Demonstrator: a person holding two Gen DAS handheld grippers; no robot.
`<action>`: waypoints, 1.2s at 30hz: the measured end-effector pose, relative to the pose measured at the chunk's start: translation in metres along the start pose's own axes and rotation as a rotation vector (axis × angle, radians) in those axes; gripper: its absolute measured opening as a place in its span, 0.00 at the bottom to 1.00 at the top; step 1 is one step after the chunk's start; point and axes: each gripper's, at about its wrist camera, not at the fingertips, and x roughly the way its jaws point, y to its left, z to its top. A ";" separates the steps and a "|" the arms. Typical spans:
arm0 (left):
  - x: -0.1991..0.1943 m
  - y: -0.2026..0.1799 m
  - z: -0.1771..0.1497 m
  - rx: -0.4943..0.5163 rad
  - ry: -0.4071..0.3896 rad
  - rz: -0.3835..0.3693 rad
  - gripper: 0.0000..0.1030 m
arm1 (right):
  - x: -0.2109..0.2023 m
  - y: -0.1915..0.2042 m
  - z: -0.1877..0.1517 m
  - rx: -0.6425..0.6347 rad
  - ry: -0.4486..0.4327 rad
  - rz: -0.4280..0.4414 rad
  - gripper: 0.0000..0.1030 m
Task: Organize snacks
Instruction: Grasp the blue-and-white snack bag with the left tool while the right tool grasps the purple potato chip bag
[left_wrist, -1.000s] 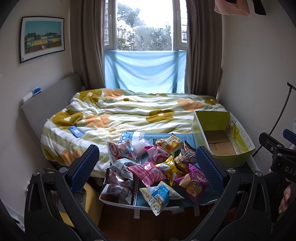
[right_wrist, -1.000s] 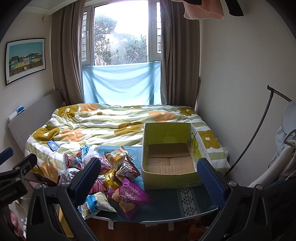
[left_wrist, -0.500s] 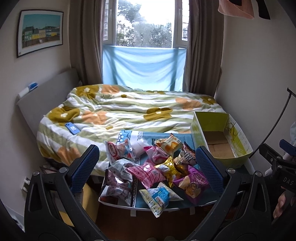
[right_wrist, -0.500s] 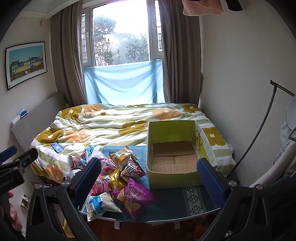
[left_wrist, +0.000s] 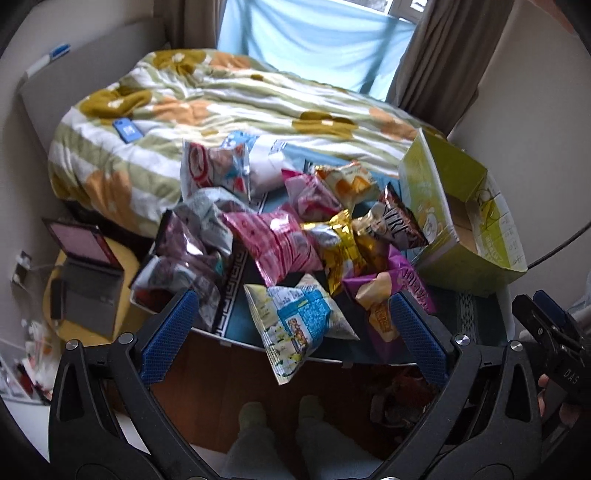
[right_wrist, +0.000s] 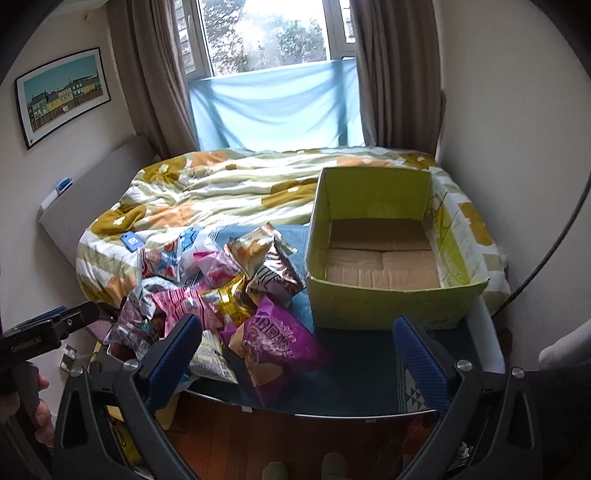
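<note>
- left gripper (left_wrist: 291, 328): jaws wide apart, holding nothing, touching nothing; hangs above the near edge of the table (left_wrist: 236, 325), with the blue-and-white bag (left_wrist: 295, 321) framed between its fingers
- right gripper (right_wrist: 295, 354): jaws wide apart too, nothing held; hangs over the near table edge, purple bag (right_wrist: 277, 343) just inside its left finger
- snack pile (left_wrist: 280, 236): heaped on the left half of the table, bags overlapping at mixed angles
- blue-and-white bag: nearest the edge, long axis tilted, its lower corner hanging past the table rim
- purple bag: lies flat at the near right of the pile, long axis roughly diagonal, one end toward the box
- pink bag (left_wrist: 277, 243): mid-pile, gold bag (left_wrist: 340, 243) touching its right side
- cardboard box (right_wrist: 384, 299): upright on the right half of the table, open top, long axis running away from the grippers, just beside the pile
- bed (right_wrist: 229, 192) sits right behind the table
</note>
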 end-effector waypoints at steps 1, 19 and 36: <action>0.012 -0.001 -0.004 -0.023 0.018 0.009 0.99 | 0.011 -0.003 -0.004 -0.010 0.023 0.023 1.00; 0.134 0.002 -0.040 -0.259 0.139 0.046 0.99 | 0.169 -0.022 -0.056 -0.010 0.266 0.391 1.00; 0.150 -0.008 -0.052 -0.231 0.155 0.017 0.66 | 0.211 -0.010 -0.055 -0.036 0.341 0.435 1.00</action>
